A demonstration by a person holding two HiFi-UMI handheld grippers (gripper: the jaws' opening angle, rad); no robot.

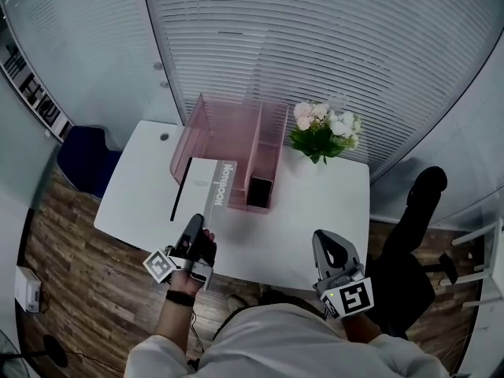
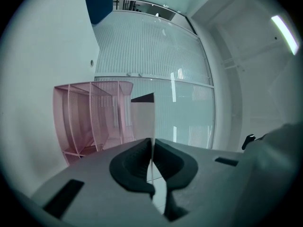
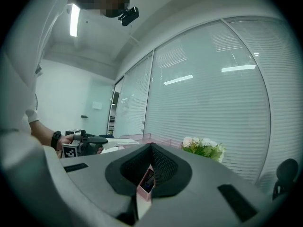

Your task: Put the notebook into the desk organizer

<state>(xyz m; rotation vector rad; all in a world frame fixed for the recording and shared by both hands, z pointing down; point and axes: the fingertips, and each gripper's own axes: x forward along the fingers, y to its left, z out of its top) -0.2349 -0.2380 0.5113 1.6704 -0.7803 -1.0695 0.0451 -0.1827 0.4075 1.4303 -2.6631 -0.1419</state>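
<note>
In the head view, your left gripper (image 1: 197, 225) is closed on the near edge of the flat white notebook with a black spine (image 1: 206, 183). The far end of the notebook is at the open front of the pink wire-mesh desk organizer (image 1: 228, 124), before its wide left compartment. How deep it is inside, I cannot tell. Your right gripper (image 1: 325, 239) hangs near the front edge of the white worktop (image 1: 315, 195), well apart from both.

In the left gripper view, the jaws press together on the thin edge of the notebook, which runs away from them. The organizer is on its left side.

In the right gripper view, the jaws are together and, as I judge, hold nothing. Only a piece of the organizer shows through the slit under their tips. The bunch of pale flowers (image 3: 203, 148) is at the right.

I judge that the step in hand is the insertion. Next you need to push the notebook forward, keep it in line with the dividers, and let go only when it sits inside.
</note>
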